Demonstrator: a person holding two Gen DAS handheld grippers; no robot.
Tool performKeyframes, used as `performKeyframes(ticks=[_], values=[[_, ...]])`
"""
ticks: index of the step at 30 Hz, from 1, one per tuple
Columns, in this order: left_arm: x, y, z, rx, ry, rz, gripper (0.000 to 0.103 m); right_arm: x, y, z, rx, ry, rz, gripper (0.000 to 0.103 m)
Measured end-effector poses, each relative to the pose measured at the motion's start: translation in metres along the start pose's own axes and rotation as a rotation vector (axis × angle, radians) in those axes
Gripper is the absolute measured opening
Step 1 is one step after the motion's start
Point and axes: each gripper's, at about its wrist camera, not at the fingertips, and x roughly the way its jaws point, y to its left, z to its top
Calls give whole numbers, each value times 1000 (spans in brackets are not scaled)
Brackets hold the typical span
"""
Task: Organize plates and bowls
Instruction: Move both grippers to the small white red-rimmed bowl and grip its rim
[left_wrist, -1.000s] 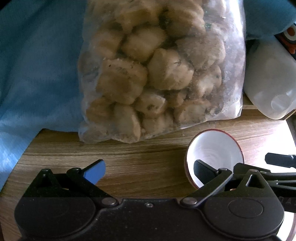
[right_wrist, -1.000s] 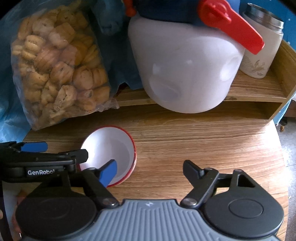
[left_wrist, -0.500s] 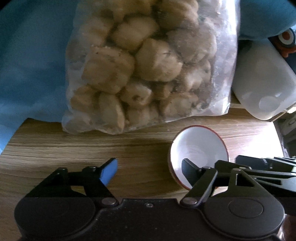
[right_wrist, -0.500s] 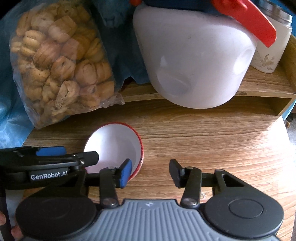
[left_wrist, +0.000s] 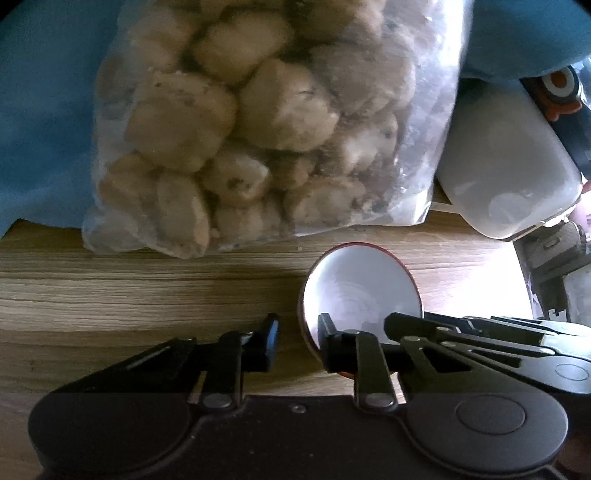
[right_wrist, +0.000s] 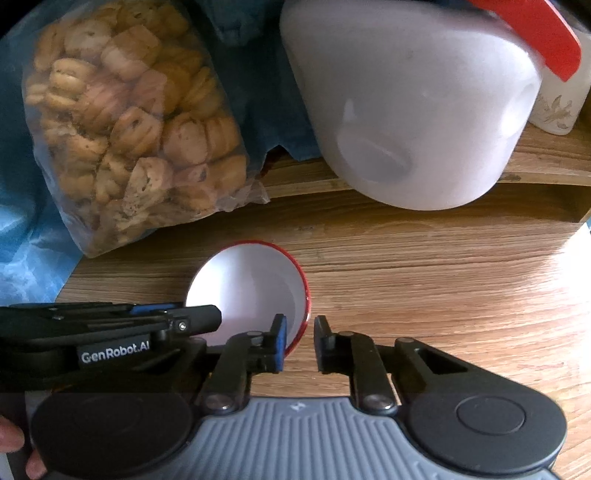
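From the left wrist we see the left claw (left_wrist: 297, 341), its jaws just closing, straddling the near rim of the red-edged white bowl (left_wrist: 364, 284) on the wooden bench (left_wrist: 147, 295), below a bag of biscuits (left_wrist: 258, 122). From the right wrist we see the right claw (right_wrist: 299, 341), also just closing, clasping the same bowl's (right_wrist: 251, 284) opposite rim, below a white jug (right_wrist: 413, 107).

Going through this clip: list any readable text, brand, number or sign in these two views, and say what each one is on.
"GenRobot.AI": white lettering on the side of the left gripper, seen in the right wrist view.
The tumbler at the back carries a leaf pattern, no words.
The emblem moulded into the grey body of the right gripper is too small to read.
The left wrist view shows no readable text.
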Motion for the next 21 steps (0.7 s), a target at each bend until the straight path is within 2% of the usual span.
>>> performKeyframes(ticks=[5,13,21], values=[[12,-2,0,-7,2,-23,12,4,-4,0,22,4,32,15],[9,-10,-14,29,2,-11,10,-9,-6,-13,-10,2,66,16],[-7,-32,-32,55,-32,-17,10,-47,-11,-31,-45,-65,83,15]])
